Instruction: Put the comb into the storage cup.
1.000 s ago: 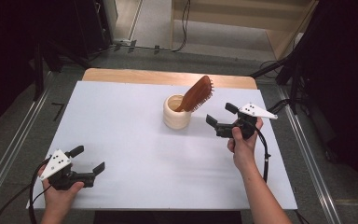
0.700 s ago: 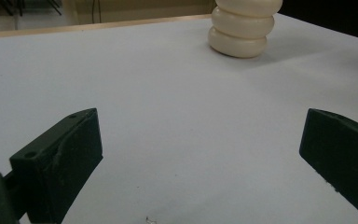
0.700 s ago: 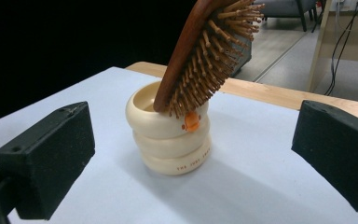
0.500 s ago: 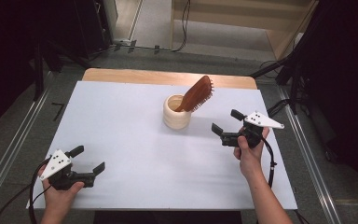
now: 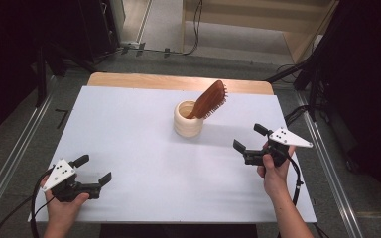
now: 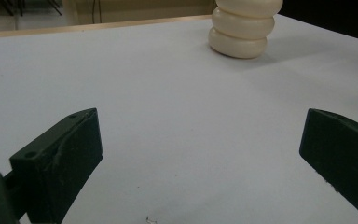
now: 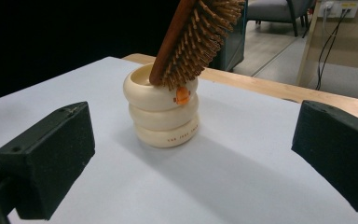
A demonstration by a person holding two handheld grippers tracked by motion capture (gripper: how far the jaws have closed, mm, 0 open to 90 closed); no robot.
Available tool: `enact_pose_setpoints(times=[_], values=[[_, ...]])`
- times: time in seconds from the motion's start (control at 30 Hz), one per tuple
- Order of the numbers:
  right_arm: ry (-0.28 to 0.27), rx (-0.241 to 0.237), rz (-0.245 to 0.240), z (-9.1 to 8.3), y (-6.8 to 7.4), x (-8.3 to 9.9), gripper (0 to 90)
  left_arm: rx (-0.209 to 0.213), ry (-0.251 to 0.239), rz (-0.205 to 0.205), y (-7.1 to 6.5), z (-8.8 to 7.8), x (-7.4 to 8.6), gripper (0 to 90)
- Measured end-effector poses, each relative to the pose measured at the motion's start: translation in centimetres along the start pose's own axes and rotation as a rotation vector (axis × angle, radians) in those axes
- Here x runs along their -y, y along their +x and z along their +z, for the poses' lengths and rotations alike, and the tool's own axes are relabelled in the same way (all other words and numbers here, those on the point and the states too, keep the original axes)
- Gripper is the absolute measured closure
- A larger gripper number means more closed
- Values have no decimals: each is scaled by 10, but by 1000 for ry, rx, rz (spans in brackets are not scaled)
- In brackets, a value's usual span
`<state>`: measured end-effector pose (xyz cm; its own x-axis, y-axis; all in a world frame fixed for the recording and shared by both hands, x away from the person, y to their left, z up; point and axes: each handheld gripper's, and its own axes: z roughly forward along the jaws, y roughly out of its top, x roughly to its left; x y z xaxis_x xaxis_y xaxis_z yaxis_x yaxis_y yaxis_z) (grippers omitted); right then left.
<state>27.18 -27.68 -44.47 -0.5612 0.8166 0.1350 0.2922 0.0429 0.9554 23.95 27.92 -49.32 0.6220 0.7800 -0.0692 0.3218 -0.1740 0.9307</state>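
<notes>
- The brush stands handle-down in the cup, ahead of the right claw and a little to its left as that claw points; the two are near but apart.
- The brush's long axis is tilted, not upright: the head leans up and out over the cup's rim, toward the far right of the table. In the right gripper view the bristles face this claw and the wooden back faces away.
- The right claw is open, its jaws wide and holding nothing; in its own view the cup sits squarely between them, farther off.
- The left claw is likewise open and empty, low over the near left corner of the table. The cup lies well ahead of it and off to its right, much farther than from the right claw.
- Judgement: the right hand is the nearer one and better placed for any grasp on the brush; a grip would have to close across the tilted head or neck, so the claw would need to rise and roll to match the lean.
- The cup looks light, stacked in three rounded rings; a sideways pull on the brush could tip it.
- The table is a flat, pale, matte sheet with a wooden strip at its far edge.
- The room is dark at both sides, with cables on the floor beyond.
</notes>
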Motion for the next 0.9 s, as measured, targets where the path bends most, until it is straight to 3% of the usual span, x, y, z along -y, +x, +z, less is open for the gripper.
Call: enact_pose_setpoints(times=[0.23,0.9], values=[[4,15,-23,-12,-1,5,0,-1,1,1,0,0,0,0],[14,38,-33,-44,-3,23,0,-5,1,0,0,0,0,0]])
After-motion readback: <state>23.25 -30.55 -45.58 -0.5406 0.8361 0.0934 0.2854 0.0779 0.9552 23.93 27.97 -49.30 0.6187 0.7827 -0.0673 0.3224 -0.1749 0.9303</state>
